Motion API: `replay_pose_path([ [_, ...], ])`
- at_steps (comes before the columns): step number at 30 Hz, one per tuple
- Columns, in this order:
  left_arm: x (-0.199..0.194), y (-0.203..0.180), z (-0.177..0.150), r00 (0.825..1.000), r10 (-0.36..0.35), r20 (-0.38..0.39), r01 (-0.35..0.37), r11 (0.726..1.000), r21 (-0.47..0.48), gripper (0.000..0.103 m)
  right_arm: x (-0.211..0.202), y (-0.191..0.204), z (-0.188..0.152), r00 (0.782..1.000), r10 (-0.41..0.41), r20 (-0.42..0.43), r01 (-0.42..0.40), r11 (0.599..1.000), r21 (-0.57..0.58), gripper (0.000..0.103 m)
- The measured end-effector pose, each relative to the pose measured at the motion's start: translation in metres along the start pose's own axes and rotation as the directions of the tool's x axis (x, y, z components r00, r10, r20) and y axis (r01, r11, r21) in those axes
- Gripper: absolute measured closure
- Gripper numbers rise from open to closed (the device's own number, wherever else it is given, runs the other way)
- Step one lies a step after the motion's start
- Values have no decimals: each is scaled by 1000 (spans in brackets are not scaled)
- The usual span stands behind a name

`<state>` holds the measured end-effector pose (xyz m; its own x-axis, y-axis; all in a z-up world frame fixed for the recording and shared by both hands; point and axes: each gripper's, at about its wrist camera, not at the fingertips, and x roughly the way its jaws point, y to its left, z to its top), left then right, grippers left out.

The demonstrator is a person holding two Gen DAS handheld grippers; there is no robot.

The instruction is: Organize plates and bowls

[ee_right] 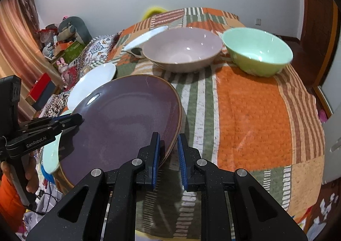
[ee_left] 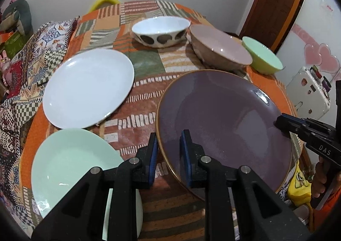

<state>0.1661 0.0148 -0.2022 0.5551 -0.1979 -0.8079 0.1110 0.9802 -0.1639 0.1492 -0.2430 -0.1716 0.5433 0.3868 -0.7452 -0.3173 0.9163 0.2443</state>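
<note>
Both grippers hold the purple plate [ee_left: 223, 121] by opposite rims, tilted above the patterned desk [ee_right: 251, 100]: the left gripper [ee_left: 169, 155] fingers pinch its near-left edge, the right gripper [ee_right: 169, 155] fingers clamp its right edge, beside the mint plate [ee_left: 70, 160].

left wrist: looking steeply down, close over purple plate [ee_left: 223, 121] | right wrist: facing it from the opposite rim | both sharing plate, pink bowl [ee_left: 221, 49]
</note>
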Motion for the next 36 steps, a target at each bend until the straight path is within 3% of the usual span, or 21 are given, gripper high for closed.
replay_pose_path([
  [4, 14, 7, -4, 999, 6, -36, -7, 1000, -24, 81, 9, -1, -5, 1000, 14, -22, -14, 1000, 10, 88],
  [14, 18, 5, -10, 999, 40, -8, -40, 999, 15, 75, 18, 1, -8, 999, 30, -31, -30, 999, -11, 87],
  [22, 18, 10, -9, 999, 20, -31, -20, 1000, 12, 76, 16, -1, -3, 998, 36, -51, -36, 999, 13, 87],
  [33, -34, 23, 2, 993, 74, 87, -76, 997, 21, 73, -14, 3, 11, 1000, -2, 23, 2, 1000, -10, 87],
  [35, -49, 29, 6, 989, 86, 119, -88, 996, 8, 68, -18, 9, 16, 999, 11, 38, -10, 1000, -24, 87],
  [36, -57, 33, 7, 986, 94, 136, -95, 995, -2, 61, -20, 13, 18, 999, 19, 44, -18, 999, -32, 87],
])
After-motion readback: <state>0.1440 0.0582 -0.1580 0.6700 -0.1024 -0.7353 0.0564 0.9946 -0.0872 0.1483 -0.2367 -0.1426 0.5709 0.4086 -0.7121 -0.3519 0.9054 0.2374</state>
